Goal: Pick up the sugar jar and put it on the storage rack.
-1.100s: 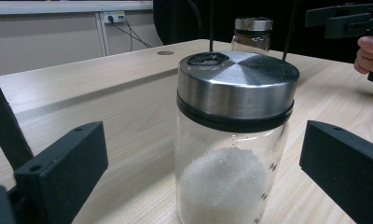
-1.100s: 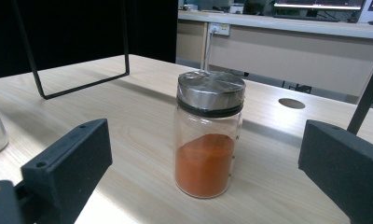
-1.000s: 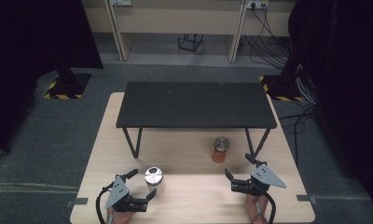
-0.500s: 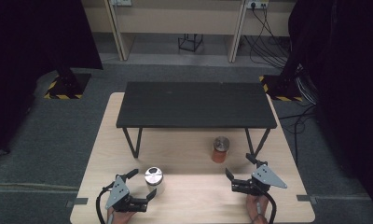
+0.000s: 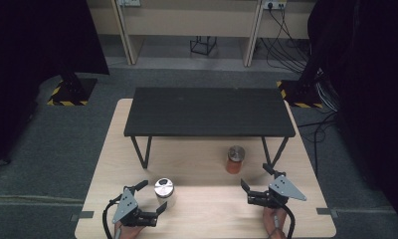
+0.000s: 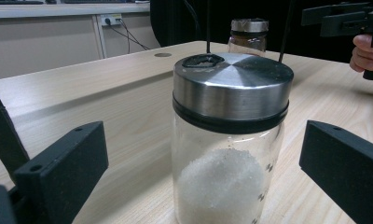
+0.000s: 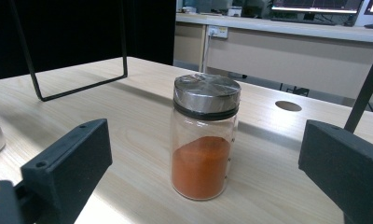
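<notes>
On the near part of the wooden table (image 5: 107, 164), two jars stand upright, each faced by a gripper. The white jar (image 5: 164, 192) sits at the left, a glass jar with a steel lid and white grains filling roughly its lower part; the left gripper view cuts off its base, so the bottom cannot be seen there. The left gripper (image 5: 148, 201) is spread wide, one jaw to each side of that jar, clear gaps showing on both sides in its own view, so it touches nothing. From above, part of the jar's body is hard to tell from the jaw beside it.

The orange jar (image 5: 235, 159) stands farther out, near the right legs of the black shelf (image 5: 209, 112), with orange powder in its lower half. The right gripper (image 5: 254, 183) is also wide apart, and the jar stands ahead of the jaw tips rather than between them. In the right gripper view the jar (image 7: 204, 135) shows whole, while the white jar is only a sliver at the left edge.

The hands holding the grippers are mostly cut off by the bottom of the high view. The surroundings beyond the table are dark, and little can be made out there.
</notes>
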{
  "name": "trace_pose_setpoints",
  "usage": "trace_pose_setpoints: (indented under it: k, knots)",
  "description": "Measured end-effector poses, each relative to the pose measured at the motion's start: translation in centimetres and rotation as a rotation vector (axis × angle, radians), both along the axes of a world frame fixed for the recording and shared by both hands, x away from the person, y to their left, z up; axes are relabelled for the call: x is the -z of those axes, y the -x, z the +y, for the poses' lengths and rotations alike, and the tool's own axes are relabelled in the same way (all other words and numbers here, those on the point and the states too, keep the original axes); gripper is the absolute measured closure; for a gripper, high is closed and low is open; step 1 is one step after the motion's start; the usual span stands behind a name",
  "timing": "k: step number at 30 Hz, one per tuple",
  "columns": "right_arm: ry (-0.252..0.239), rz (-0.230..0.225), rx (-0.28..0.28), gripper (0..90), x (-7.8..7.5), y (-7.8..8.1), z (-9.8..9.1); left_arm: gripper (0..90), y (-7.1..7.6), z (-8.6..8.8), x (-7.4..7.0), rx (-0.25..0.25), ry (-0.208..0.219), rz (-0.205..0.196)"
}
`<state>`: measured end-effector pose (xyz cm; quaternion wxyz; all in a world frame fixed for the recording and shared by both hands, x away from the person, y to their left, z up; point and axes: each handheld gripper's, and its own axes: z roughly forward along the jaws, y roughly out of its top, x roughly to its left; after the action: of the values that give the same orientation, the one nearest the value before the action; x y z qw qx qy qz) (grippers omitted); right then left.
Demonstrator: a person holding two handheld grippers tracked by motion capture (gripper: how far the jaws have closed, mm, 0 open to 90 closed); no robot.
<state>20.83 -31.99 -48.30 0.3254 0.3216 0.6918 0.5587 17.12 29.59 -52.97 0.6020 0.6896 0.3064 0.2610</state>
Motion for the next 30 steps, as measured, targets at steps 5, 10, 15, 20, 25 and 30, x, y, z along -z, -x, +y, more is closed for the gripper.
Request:
trace_pose_setpoints:
  k: [5, 10, 15, 20, 25, 30]
  knots:
    - [-0.005, 0.002, 0.005, 2.6, 0.07, 0.01, -0.06, 0.6, 0.04, 0.02, 0.06, -0.002, 0.003, -0.002]
    - [-0.013, -0.002, 0.005, 2.6, 0.10, 0.06, -0.18, 0.7, 0.17, 0.10, 0.24, -0.011, 0.018, -0.003]
    - [-0.022, -0.003, 0.013, 2.6, 0.12, 0.11, -0.34, 0.6, 0.17, 0.15, 0.28, -0.009, 0.019, -0.005]
    - [-0.026, -0.009, 0.012, 2.6, 0.15, 0.30, -0.44, 0.7, 0.19, 0.12, 0.28, -0.010, 0.021, -0.004]
    - [-0.028, -0.006, 0.007, 2.6, 0.22, 0.23, -0.40, 0.7, 0.22, 0.05, 0.25, -0.011, 0.017, -0.006]
    - [-0.026, -0.005, -0.002, 2.6, 0.25, 0.24, -0.39, 0.7, 0.18, 0.05, 0.25, -0.015, 0.021, -0.001]
